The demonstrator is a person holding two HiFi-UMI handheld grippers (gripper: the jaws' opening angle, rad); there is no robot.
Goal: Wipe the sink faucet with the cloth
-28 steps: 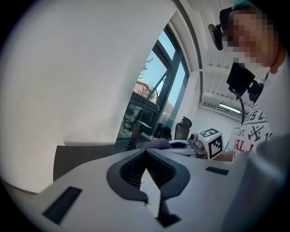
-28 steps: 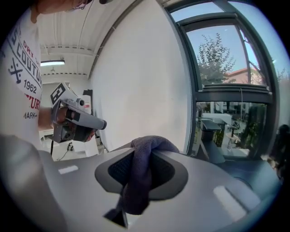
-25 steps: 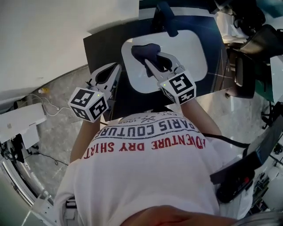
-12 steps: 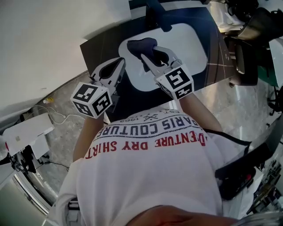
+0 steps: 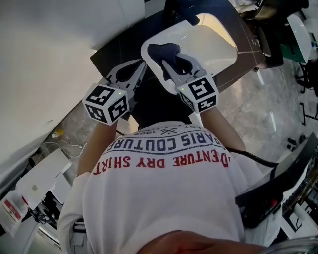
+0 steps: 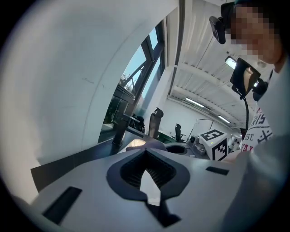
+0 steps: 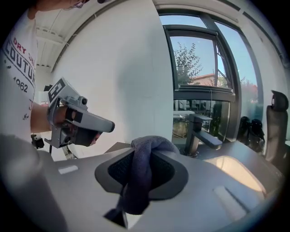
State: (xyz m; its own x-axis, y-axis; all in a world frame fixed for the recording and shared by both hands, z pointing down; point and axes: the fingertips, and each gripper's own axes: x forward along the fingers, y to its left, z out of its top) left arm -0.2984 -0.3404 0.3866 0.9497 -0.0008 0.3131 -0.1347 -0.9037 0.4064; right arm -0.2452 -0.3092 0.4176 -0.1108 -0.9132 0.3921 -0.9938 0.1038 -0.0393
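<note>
The right tongs [image 5: 170, 63] were clenched on the dark cloth [image 5: 161, 51], and in the right gripper view that cloth [image 7: 138, 181] was draped over the tips and hung down between the jaws. In the head view the cloth sat at the upper centre of the frame, over the left part of the white sink [image 5: 226, 53]. The dark faucet [image 5: 183, 11] stood above it at the top edge, apart from the cloth. In the right gripper view the faucet [image 7: 199, 132] was right of centre, beyond the cloth, in front of a window. The left tongs [image 5: 140, 67] were left of centre over the dark bench [image 5: 118, 48], just beside the sink's left rim. In their own view the jaws met at the tips with nothing between them [image 6: 145, 153]. A person's white shirt [image 5: 164, 193] filled the lower half of the head view.
</note>
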